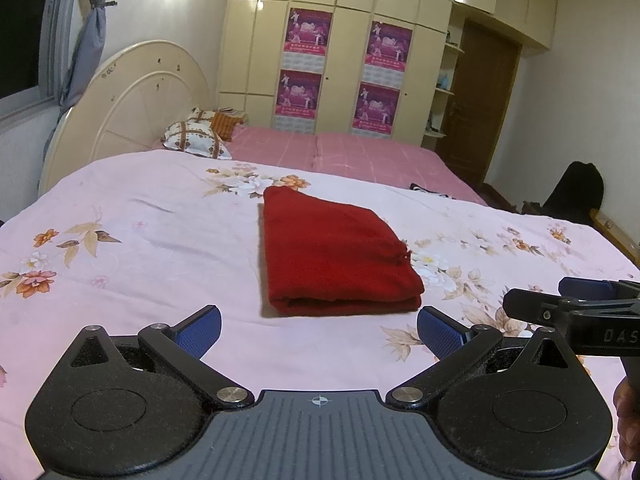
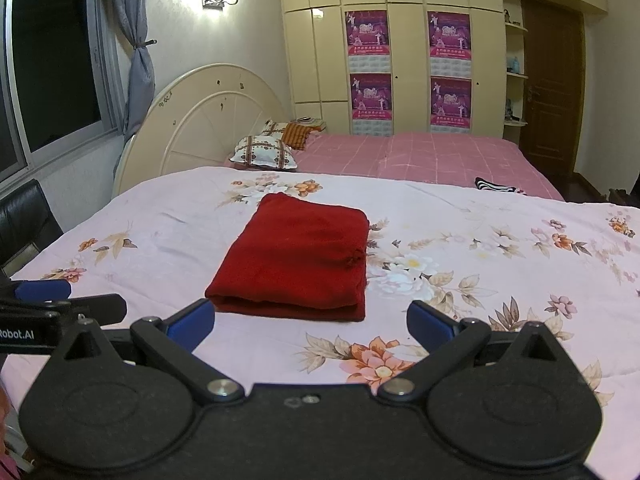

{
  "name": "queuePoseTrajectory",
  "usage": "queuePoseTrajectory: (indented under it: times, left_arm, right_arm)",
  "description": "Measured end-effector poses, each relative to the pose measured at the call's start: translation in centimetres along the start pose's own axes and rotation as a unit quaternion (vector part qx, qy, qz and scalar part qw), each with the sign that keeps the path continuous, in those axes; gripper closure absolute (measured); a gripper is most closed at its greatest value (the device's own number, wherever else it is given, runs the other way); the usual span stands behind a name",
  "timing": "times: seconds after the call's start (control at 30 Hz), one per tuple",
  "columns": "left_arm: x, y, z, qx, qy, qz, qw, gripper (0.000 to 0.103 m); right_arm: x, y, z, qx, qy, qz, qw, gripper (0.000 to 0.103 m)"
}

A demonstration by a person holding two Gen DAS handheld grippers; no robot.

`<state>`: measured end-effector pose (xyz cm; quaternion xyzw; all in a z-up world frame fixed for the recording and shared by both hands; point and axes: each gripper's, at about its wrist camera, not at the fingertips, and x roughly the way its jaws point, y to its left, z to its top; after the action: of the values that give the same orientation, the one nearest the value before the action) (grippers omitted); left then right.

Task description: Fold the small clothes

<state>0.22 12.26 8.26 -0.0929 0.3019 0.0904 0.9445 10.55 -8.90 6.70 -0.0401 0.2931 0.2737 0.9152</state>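
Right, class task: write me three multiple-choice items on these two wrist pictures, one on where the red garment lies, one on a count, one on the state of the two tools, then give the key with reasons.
1. Where does the red garment lie?
A. On the floral bedspread
B. On a pillow by the headboard
C. Held in a tool

2. How many purple posters hang on the wardrobe?
A. Two
B. Four
C. Six

3. What state are the left tool and right tool in?
A. Both shut on cloth
B. One open, one shut
C. Both open and holding nothing

Key:
1 A, since the garment rests folded flat on the flowered cover, apart from both tools.
2 B, since the doors show two columns of two posters.
3 C, since each wrist view shows its blue pads spread wide with only bedspread between them.
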Motion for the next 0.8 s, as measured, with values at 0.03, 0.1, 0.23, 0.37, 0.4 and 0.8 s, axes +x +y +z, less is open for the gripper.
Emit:
queuePoseTrajectory:
  times: [0.03,0.1,0.23,0.37,0.4,0.8]
  left_arm:
    - [0.07,0.04,0.03,0.001,0.0,-0.001,1.0,0.0]
    - [0.06,0.09,0.03,0.001,0.0,-0.002,1.0,0.0]
    - [0.09,0.3,0.04,0.003,-0.001,-0.004,1.0,0.0]
    - [0.11,0.56,0.04,0.0,-0.001,-0.011,0.9999,0.0]
    - [0.14,0.62,0.06,-0.002,-0.001,-0.012,0.9999,0.0]
    - [-0.16,0.84,0.34,0.019,-0.015,-0.013,0.9996,0.0]
  right_arm:
    - [-0.02,-0.03,0.0,0.0,0.0,0.001,1.0,0.001]
    - [-0.03,-0.04,-0.01,0.001,0.0,0.001,1.0,0.001]
    - [0.02,-0.08,0.01,0.001,0.0,-0.001,1.0,0.001]
    - [0.1,-0.12,0.01,0.0,-0.001,-0.002,1.0,0.001]
    - [0.12,-0.07,0.01,0.0,-0.001,-0.002,1.0,0.001]
    - [0.27,0.04,0.02,0.0,-0.001,-0.004,1.0,0.001]
